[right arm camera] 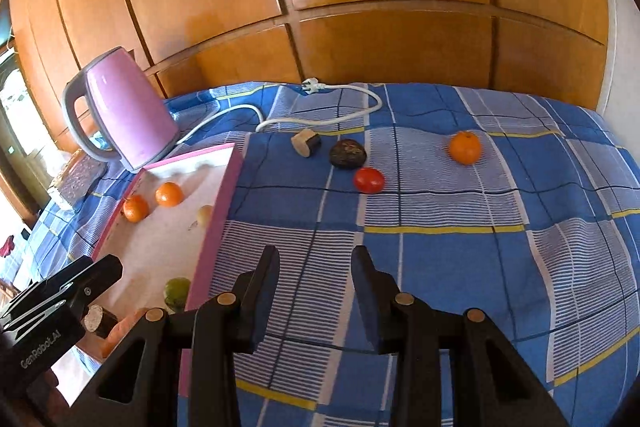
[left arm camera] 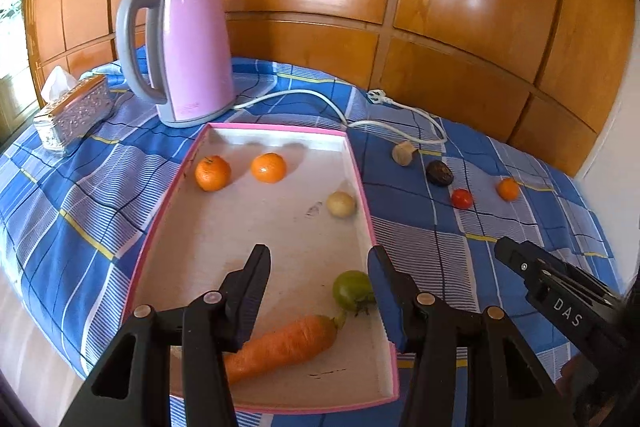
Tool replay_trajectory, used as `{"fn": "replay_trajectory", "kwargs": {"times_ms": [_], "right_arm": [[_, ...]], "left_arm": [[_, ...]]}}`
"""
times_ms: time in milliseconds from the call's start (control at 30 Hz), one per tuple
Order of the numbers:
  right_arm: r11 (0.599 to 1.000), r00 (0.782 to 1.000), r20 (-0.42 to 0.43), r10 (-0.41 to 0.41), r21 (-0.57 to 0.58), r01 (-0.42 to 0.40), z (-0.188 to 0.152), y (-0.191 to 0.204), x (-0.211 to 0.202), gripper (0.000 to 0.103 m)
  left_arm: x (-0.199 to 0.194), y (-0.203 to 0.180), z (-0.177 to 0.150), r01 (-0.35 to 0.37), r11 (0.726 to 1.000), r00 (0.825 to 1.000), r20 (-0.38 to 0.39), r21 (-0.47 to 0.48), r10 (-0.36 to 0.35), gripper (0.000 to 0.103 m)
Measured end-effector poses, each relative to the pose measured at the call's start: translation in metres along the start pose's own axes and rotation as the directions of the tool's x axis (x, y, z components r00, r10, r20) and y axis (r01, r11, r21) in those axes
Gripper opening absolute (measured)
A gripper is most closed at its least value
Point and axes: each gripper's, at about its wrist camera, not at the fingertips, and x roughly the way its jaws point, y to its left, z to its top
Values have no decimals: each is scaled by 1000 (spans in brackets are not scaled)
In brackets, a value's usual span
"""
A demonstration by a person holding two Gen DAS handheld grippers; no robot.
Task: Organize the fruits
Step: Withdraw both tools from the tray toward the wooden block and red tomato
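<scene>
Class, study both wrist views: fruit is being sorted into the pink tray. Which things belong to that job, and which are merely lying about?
Job: pink tray; two oranges in it; green tomato; carrot; loose orange; red tomato; dark fruit.

Lying about: kettle; white cord; tissue box; checked cloth.

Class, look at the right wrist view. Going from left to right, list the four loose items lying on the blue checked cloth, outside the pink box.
Beige cut piece with a dark end → dark wrinkled fruit → red tomato → orange.
</scene>
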Motion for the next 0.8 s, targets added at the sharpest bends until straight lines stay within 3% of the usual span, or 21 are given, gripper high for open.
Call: {"fn": "replay_trajectory", "kwargs": {"times_ms": [800], "right_arm": [[999, 998, -46, -35, 39, 37, 8, -36, 25, 38]], "left_arm": [[41, -45, 28, 72, 996, 996, -48, 58, -70, 51]]}}
